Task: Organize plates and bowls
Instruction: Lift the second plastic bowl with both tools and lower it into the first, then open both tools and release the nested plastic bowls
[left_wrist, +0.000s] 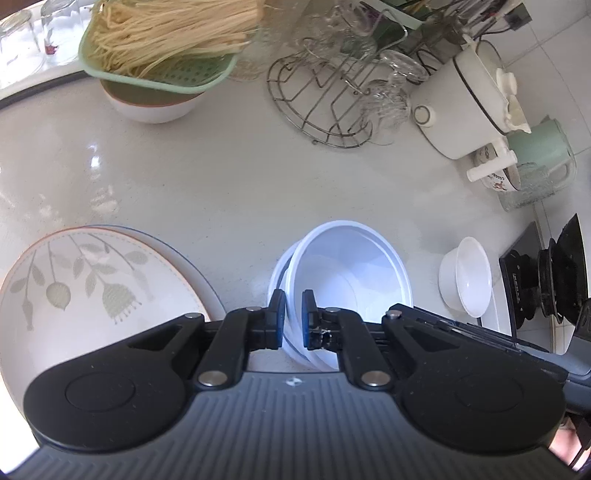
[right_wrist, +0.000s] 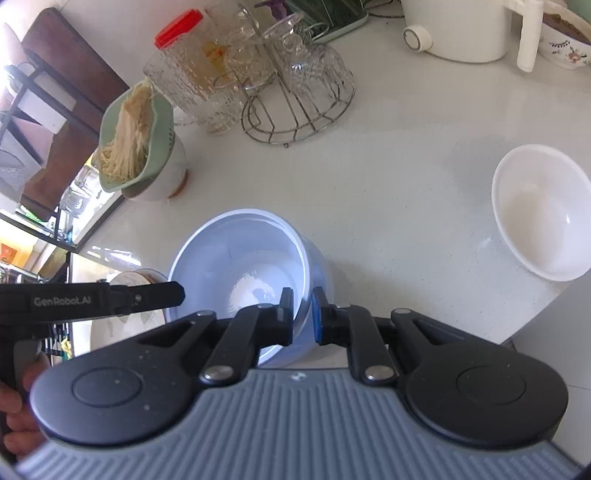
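Observation:
A pale blue-white bowl (left_wrist: 347, 273), which looks like a nested stack, is held from both sides low over the white counter (left_wrist: 221, 177). My left gripper (left_wrist: 293, 314) is shut on its left rim. My right gripper (right_wrist: 303, 314) is shut on the right rim of the same bowl (right_wrist: 243, 258). Whether the bowl touches the counter I cannot tell. A leaf-patterned plate (left_wrist: 92, 288) lies on a plate stack just left of it. To the right, a small white bowl (left_wrist: 467, 277) stands upright, also in the right wrist view (right_wrist: 543, 210).
At the back are a green colander of noodles (left_wrist: 159, 44) on a white bowl, a wire rack with glasses (left_wrist: 325, 96), a white pot (left_wrist: 465, 99) and a green mug (left_wrist: 539, 147). A black stove (left_wrist: 546, 288) borders the right. The counter's front edge (right_wrist: 535, 314) is near.

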